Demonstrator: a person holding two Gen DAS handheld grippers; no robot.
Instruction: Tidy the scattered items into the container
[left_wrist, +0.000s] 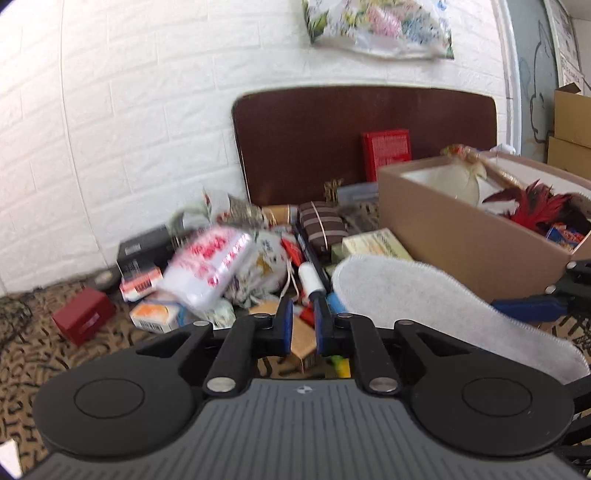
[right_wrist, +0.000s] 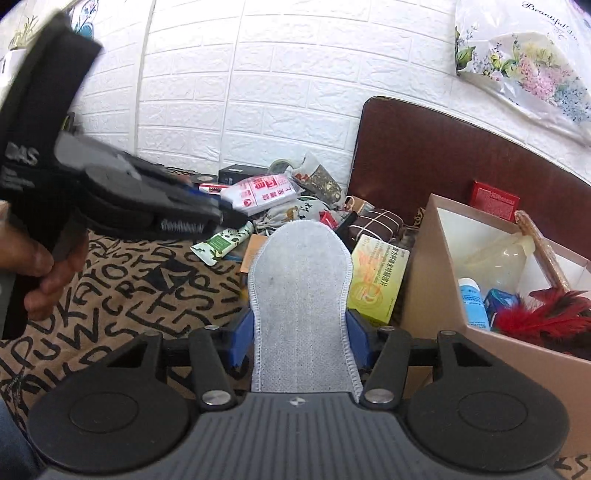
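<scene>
**Insole clamped in right gripper, beside the box**

Right gripper (right_wrist: 301, 334): blue pads pressed on both long edges of a grey-white felt insole (right_wrist: 301, 288), clamped near the heel, toe end pointing forward over the clutter. Same insole (left_wrist: 436, 295) seen from the left wrist, lying across the right side, just in front of the cardboard box (left_wrist: 480, 236). Box (right_wrist: 428, 280) open-topped, just right of the insole, already holding a red feather (right_wrist: 546, 314), a blue-and-white bottle (right_wrist: 473, 304) and a cream-coloured object.

Left gripper (left_wrist: 303, 321): jaws drawn nearly together, nothing between them, poised above the pile of packets. Seen from the right wrist (right_wrist: 231, 216) held in a hand (right_wrist: 48, 269).

Readable: "Beautiful" in script on the floral bag (right_wrist: 532, 62); large black letters all over the tan cloth (right_wrist: 122, 295); Chinese print on the yellow box (right_wrist: 376, 280) and on the white-and-pink packet (right_wrist: 264, 194), too blurred to read.
</scene>
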